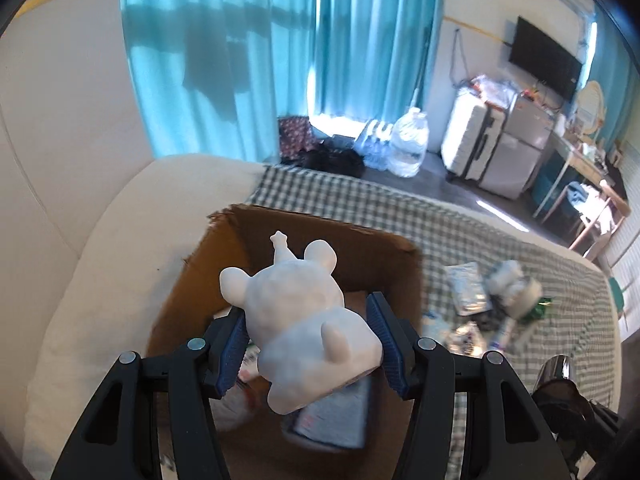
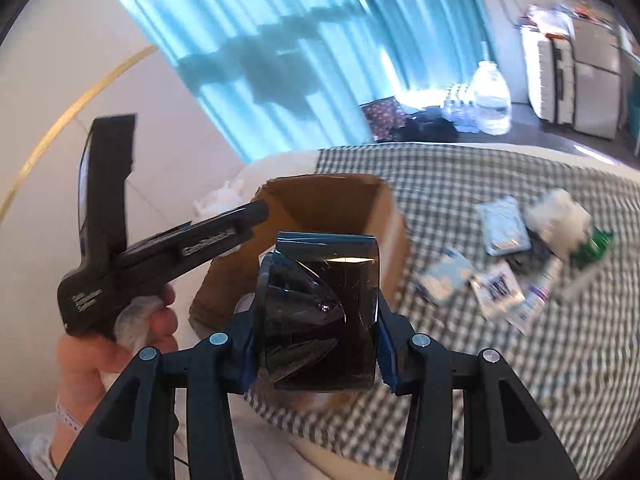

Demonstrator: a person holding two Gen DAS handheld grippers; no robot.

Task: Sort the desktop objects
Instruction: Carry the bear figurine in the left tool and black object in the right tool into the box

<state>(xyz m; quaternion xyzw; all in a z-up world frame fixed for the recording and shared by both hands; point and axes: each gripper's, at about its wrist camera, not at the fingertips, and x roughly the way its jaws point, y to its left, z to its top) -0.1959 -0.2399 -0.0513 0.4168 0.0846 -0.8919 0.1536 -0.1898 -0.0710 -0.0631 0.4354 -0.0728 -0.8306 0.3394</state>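
My left gripper (image 1: 308, 340) is shut on a white plaster animal figurine (image 1: 304, 320) and holds it over the open cardboard box (image 1: 376, 248), which has packets lying inside. My right gripper (image 2: 316, 344) is shut on a shiny black roll of tape (image 2: 320, 316), held in front of the same box (image 2: 384, 216). The left gripper body (image 2: 120, 248) and the hand that holds it show at the left of the right wrist view. A pile of packets, a tube and white wrapping (image 1: 496, 300) lies on the checked cloth to the right of the box; it also shows in the right wrist view (image 2: 516, 256).
The box stands on a bed with a green checked blanket (image 1: 460, 236) and a cream headboard cushion (image 1: 100, 260) on the left. Blue curtains (image 1: 280, 60), water bottles (image 1: 408, 144), suitcases (image 1: 488, 148) and a desk (image 1: 580, 176) stand beyond the bed.
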